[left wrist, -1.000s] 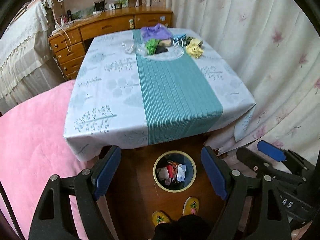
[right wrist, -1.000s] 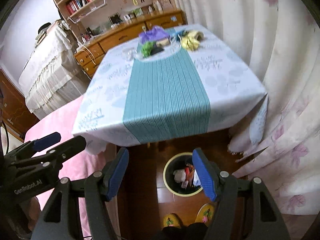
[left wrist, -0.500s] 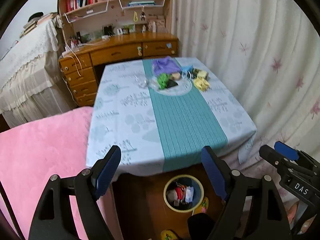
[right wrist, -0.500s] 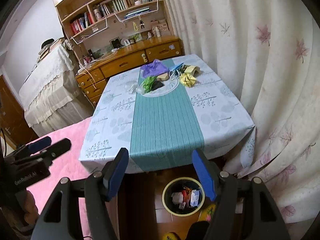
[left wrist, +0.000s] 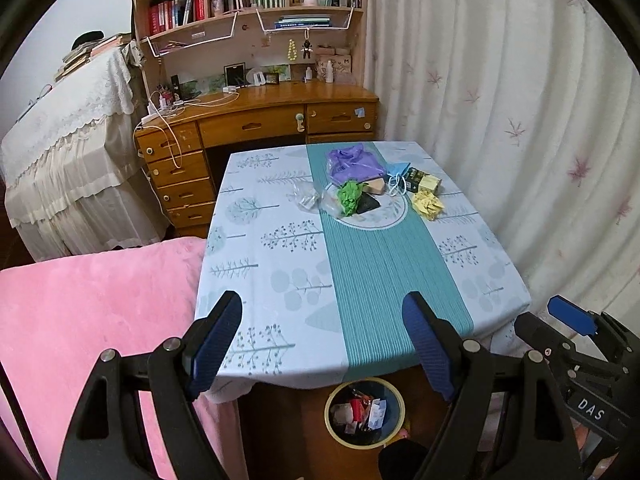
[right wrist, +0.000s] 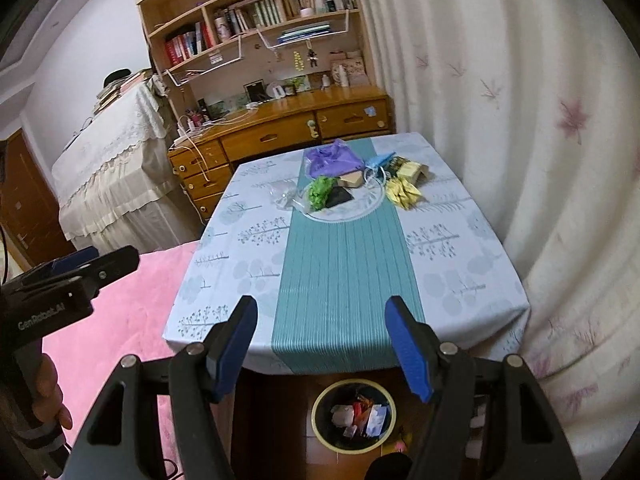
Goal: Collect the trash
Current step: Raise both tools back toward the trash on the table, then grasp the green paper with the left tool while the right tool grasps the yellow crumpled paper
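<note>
Both the left gripper (left wrist: 322, 344) and right gripper (right wrist: 322, 346) gape empty over the worktop's (left wrist: 280, 280) bare near edge. Trash (left wrist: 372, 188) clusters at its far end. The bin (left wrist: 364, 412) below is partly hidden.

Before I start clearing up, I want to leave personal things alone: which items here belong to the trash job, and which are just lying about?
For the job:
- purple bag
- green crumpled wrapper
- yellow crumpled paper
- clear plastic wrapper
- black packet
- trash bin on the floor

Lying about:
- books
- picture frame
- white cables
- pink blanket
</note>
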{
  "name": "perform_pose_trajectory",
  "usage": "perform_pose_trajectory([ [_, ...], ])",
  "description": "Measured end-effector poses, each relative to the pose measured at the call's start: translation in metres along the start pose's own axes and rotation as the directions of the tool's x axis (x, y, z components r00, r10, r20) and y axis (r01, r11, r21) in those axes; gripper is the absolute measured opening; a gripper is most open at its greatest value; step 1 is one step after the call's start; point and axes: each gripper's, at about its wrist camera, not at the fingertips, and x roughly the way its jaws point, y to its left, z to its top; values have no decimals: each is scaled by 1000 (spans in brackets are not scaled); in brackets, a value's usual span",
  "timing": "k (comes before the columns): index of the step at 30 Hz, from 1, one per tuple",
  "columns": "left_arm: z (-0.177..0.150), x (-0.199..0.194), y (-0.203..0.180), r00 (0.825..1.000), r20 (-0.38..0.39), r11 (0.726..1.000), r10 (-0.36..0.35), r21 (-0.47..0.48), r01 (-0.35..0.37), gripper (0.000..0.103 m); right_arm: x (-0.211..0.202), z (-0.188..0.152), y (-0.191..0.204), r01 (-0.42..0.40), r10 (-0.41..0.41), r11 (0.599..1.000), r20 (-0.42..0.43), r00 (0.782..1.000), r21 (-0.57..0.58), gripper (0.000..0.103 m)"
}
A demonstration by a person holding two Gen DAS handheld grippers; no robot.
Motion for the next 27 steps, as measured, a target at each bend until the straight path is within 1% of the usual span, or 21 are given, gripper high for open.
perform_pose_trajectory([
  [3, 11, 18, -7, 1000, -9, 1000, 10, 4, -10, 81, 17, 12, -8, -9, 9, 1000, -8, 1000, -8, 67],
  [7, 32, 55, -20, 999, -35, 1000, 24, -2, -25, 81, 48, 32, -28, -27, 27, 1000, -25, 999, -9, 67],
  [11, 59, 102, -38, 997, -68, 999, 48, -11, -49, 81, 95, 63, -58, -57, 56, 998, -57, 997, -9, 67],
  [14, 80, 139, -52, 992, -117, 998, 54, -35, -58, 81, 130, 89, -83, -65, 64, 998, -95, 993, -10, 67],
  [16, 93, 167, -61, 986, -160, 997, 50, -43, -58, 81, 152, 107, -98, -79, 76, 997, -117, 990, -14, 67],
  [20, 115, 217, -75, 976, -209, 995, 63, -63, -77, 81, 198, 135, -125, -84, 78, 996, -156, 985, -32, 67],
  [21, 120, 232, -77, 971, -228, 993, 70, -75, -89, 81, 214, 143, -134, -85, 78, 996, -172, 982, -36, 67],
  [27, 143, 299, -80, 948, -305, 984, 87, -121, -129, 81, 289, 169, -163, -85, 68, 995, -240, 968, -59, 67],
])
